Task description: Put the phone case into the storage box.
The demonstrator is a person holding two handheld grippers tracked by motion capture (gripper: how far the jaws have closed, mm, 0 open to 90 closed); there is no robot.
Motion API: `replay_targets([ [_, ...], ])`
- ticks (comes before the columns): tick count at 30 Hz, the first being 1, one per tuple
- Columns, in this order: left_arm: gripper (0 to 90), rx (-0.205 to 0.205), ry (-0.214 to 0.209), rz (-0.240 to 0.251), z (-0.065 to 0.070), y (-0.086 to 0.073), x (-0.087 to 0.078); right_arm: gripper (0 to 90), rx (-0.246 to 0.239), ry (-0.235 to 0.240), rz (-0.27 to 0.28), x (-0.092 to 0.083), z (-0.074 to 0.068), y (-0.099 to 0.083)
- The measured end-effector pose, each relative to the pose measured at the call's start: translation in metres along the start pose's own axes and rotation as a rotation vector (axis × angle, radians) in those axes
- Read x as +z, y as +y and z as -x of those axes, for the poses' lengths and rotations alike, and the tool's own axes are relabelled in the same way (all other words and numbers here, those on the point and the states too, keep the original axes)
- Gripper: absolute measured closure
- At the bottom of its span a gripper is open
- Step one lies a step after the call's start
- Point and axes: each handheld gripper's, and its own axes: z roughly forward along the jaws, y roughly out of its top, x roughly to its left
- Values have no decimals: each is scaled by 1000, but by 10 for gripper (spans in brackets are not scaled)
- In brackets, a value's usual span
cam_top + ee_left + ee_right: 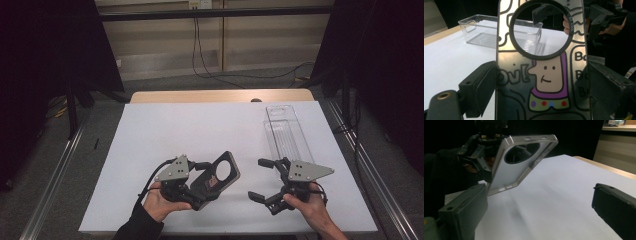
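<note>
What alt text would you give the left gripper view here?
A phone case with a cartoon figure and a large round camera ring stands clamped between the left gripper's two black jaws. Behind it, a clear plastic bin sits on the white table, and the right gripper shows at the upper right.

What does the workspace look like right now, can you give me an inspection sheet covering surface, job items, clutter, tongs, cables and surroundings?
Surface: white sheet over a wooden table.
Job's things: dark phone case with a round camera cutout and cartoon print, held off the table; clear rectangular plastic bin at the far right, nothing in it.
Clutter: nothing seen.
Grippers: left tongs shut on the phone case's edges; right tongs open, holding nothing, beside the bin's near end.
Cables: black cables hang down the back wall to the floor.
Surroundings: dark curtains either side, metal rails along the table.
</note>
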Motion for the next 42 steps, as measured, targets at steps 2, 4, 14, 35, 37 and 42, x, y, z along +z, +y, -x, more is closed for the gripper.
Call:
replay_targets([
  [2, 124, -3, 1, -1, 0, -1, 0, 0, 0, 22, 1, 1, 0, 1],
  [4, 124, -1, -7, -1, 0, -1, 0, 0, -2, 39, 3, 2, 1, 3],
  [14, 124, 10, -36, -20, 3, 0, 4, 0, -30, 148, -46, 12, 2, 13],
  [35, 124, 10, -88, -19, 6, 3, 8, 5, -31, 285, -94, 33, 11, 23],
  [37, 124, 13, -98, -21, 6, 3, 9, 10, -33, 294, -98, 34, 11, 22],
  [42, 124, 13, -113, -19, 6, 4, 11, 13, -35, 312, -101, 38, 13, 23],
])
